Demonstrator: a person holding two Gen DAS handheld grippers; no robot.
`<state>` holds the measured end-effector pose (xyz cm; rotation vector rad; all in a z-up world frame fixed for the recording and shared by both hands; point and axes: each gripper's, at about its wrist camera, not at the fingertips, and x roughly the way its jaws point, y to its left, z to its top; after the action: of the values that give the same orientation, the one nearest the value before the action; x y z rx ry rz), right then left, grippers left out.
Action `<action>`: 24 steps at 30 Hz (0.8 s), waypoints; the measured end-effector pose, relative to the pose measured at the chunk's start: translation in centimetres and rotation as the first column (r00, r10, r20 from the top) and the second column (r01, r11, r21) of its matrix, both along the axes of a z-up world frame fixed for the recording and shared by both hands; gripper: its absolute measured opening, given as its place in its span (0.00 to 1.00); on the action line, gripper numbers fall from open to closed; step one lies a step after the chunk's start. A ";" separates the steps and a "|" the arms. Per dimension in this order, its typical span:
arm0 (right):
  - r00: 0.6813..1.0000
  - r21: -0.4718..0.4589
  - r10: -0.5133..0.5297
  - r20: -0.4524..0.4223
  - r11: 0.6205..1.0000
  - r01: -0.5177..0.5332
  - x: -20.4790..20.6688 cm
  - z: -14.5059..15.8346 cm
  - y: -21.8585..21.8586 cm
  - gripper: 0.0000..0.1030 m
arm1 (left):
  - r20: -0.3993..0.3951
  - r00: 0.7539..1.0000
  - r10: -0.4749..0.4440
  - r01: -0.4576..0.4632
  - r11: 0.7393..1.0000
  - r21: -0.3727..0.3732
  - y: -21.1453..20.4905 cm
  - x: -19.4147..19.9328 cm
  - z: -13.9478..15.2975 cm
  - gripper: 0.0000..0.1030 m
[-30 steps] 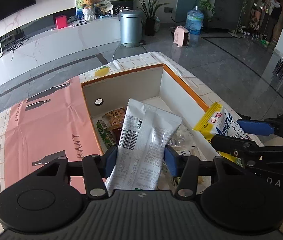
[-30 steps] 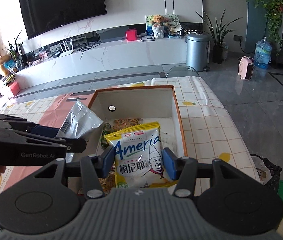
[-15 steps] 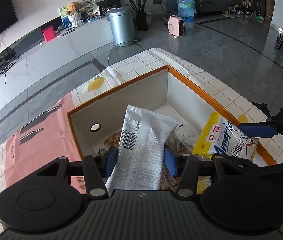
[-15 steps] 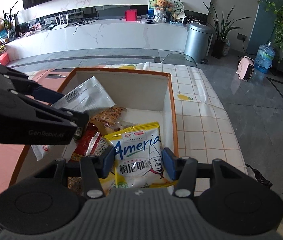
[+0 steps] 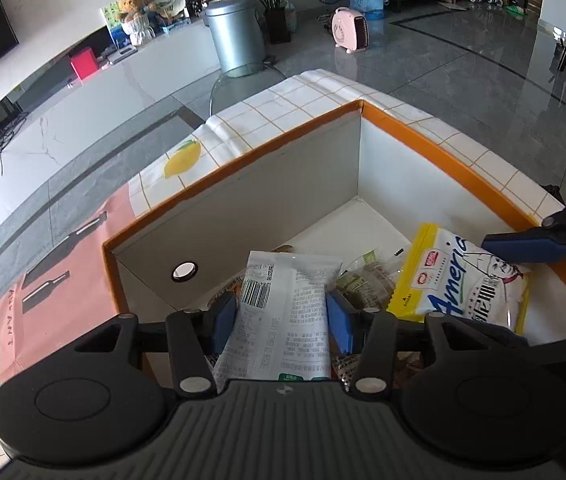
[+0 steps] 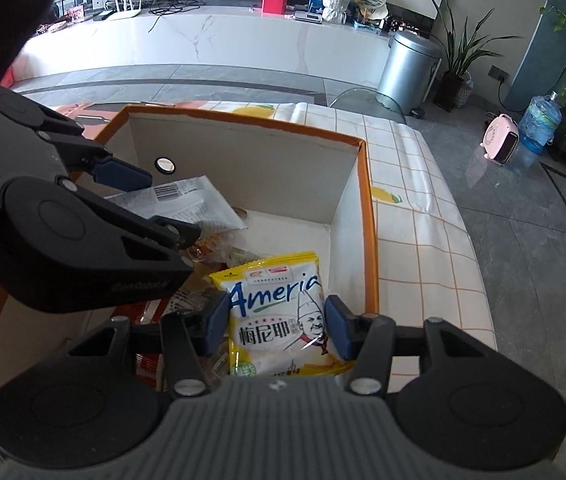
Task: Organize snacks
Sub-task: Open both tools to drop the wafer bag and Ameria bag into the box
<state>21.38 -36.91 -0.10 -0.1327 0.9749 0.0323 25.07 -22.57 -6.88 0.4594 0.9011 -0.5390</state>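
Note:
My left gripper [image 5: 281, 322] is shut on a white snack packet [image 5: 287, 320] with a barcode and holds it low inside the orange-rimmed white box [image 5: 283, 184]. My right gripper [image 6: 277, 324] is shut on a yellow and white "Ameria" snack bag [image 6: 279, 316] and holds it inside the same box [image 6: 243, 168], near its right wall. The yellow bag [image 5: 463, 280] also shows in the left wrist view, with a blue right finger [image 5: 523, 244] on it. The left gripper [image 6: 139, 200] and its white packet [image 6: 187, 204] show at the left of the right wrist view.
Several other snack packs lie on the box floor [image 5: 367, 280], some red ones [image 6: 151, 360] near the front. The box stands on a table with a checked lemon-print cloth [image 6: 415, 216] and a pink mat [image 5: 55, 280]. The table edge lies just right of the box.
Both grippers have moved forward and down into the box with their packets. The box now fills more of both views.

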 end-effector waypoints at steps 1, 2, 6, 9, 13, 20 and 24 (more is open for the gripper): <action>1.000 -0.004 0.002 -0.005 1.000 -0.002 0.0 -0.1 0.1 0.48 | -0.002 1.000 0.001 -0.001 1.000 0.006 -0.1 0.2 -0.2 0.54; 1.000 -0.009 0.006 -0.008 1.000 -0.006 0.1 -0.2 0.1 0.48 | -0.004 1.000 0.000 0.000 1.000 0.014 -0.2 0.3 -0.5 0.54; 1.000 -0.016 0.012 -0.017 1.000 -0.012 0.2 -0.4 0.2 0.48 | -0.011 1.000 -0.003 0.003 0.999 0.040 -0.3 0.5 -1.1 0.55; 1.000 -0.017 0.009 -0.022 1.000 -0.010 0.5 -0.5 0.3 0.48 | -0.016 1.000 -0.013 0.013 0.999 0.037 -0.3 0.5 -1.3 0.60; 1.000 -0.018 0.004 -0.028 1.000 -0.004 0.7 -0.7 0.3 0.48 | 0.010 0.999 -0.031 0.030 0.999 0.025 0.0 -0.1 -0.7 0.65; 1.000 -0.024 0.003 -0.016 1.000 -0.003 1.0 -0.6 0.4 0.48 | 0.041 0.999 0.018 -0.015 0.997 -0.077 2.0 -0.9 1.9 0.77; 1.000 -0.030 0.000 -0.013 1.000 0.000 1.5 -0.4 0.7 0.48 | 0.063 0.995 0.076 -0.068 0.991 -0.115 3.2 -1.0 3.1 0.77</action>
<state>22.92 -36.19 -0.55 -0.1602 0.9889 0.0184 24.11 -19.37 -3.73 0.3393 0.8154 -0.5027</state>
